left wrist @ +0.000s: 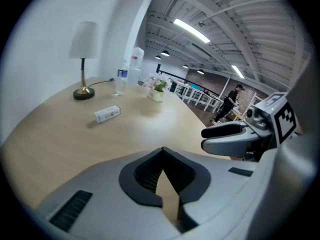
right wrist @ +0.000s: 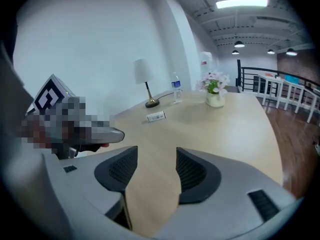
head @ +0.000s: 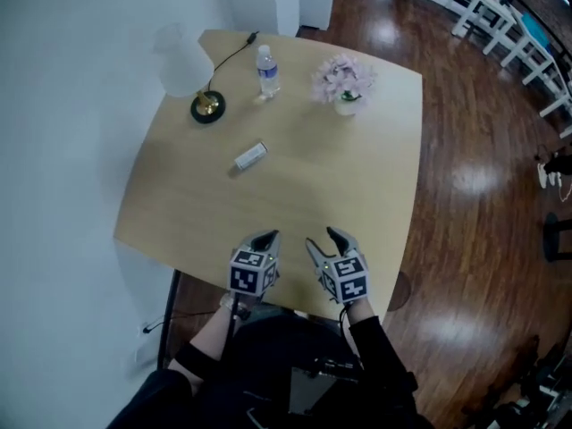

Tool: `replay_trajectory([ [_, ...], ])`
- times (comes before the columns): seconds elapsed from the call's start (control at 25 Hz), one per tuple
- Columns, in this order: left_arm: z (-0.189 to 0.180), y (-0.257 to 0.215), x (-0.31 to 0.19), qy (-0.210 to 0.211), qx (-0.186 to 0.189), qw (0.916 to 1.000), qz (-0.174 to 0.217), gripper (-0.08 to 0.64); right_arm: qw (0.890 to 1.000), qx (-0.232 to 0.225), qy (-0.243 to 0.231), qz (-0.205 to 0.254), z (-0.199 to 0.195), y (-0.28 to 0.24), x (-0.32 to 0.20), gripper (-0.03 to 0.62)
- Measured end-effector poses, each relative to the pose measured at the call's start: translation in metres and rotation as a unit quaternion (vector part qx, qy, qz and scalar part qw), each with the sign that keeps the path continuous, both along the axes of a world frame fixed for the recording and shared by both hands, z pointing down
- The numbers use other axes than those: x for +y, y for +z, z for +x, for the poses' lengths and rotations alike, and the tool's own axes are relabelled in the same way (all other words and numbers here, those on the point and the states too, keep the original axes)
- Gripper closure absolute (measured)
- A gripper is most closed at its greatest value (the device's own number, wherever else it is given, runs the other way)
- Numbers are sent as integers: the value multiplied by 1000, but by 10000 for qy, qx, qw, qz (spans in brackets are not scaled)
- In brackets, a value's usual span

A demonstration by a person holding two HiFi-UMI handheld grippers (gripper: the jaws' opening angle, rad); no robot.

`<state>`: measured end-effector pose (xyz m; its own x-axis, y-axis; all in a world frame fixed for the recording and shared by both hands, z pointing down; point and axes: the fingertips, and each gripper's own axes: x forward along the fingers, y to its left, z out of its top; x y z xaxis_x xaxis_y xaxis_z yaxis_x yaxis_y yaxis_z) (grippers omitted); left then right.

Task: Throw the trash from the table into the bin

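Note:
A small white box (head: 250, 155) lies on the wooden table (head: 179, 204), left of the middle; it also shows in the left gripper view (left wrist: 107, 113) and the right gripper view (right wrist: 156, 116). Both grippers hover side by side over the table's near edge, well short of the box. My left gripper (head: 268, 237) (left wrist: 162, 153) is shut with nothing between its jaws. My right gripper (head: 323, 238) (right wrist: 156, 154) stands open and empty, with bare tabletop showing through the gap. No bin shows in any view.
At the table's far side stand a white-shaded lamp (head: 183, 65) with a brass foot and a cord, a water bottle (head: 267, 70) and a pot of pink flowers (head: 343, 83). A white wall runs along the left. Dark wooden floor (head: 474, 195) lies to the right, with white chairs (head: 500, 16) beyond.

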<state>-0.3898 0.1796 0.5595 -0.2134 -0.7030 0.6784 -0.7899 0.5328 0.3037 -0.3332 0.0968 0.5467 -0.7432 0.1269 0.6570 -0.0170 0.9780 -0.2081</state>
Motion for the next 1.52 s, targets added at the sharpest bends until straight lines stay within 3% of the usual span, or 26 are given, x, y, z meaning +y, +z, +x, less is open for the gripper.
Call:
replay_trajectory([
  [0.2,-61,9,29,-543,-39,9985,-16,554,9967,-105,-712,388,-102,8,17,342],
  [0.36,-94,11,41,-847,-51,9964,-25,554,9872,-160,-1377,792,-179,10,26,342],
  [0.48,-110,15,47,-1057,10,9944,32,554,9773,-79,-1866,999,-226,25,29,253],
  [0.64,-123,23,52,-1155,84,9933,57,554,9587,83,-2477,1393,-272,48,32,190],
  [0.88,-118,38,61,-1196,291,9924,-36,554,9249,173,-3285,1905,-307,74,37,179],
  [1.12,-112,50,65,-1251,466,9911,-27,554,8918,668,-3864,2259,-315,99,41,179],
  [1.24,-111,54,66,-1263,488,9908,-73,554,8880,775,-3926,2264,-311,104,44,190],
  [1.4,-113,51,67,-1266,455,9909,-86,554,8899,647,-3842,2373,-307,96,44,355],
  [1.52,-118,53,67,-1292,435,9906,-112,554,8933,721,-3761,2354,-299,99,40,382],
])
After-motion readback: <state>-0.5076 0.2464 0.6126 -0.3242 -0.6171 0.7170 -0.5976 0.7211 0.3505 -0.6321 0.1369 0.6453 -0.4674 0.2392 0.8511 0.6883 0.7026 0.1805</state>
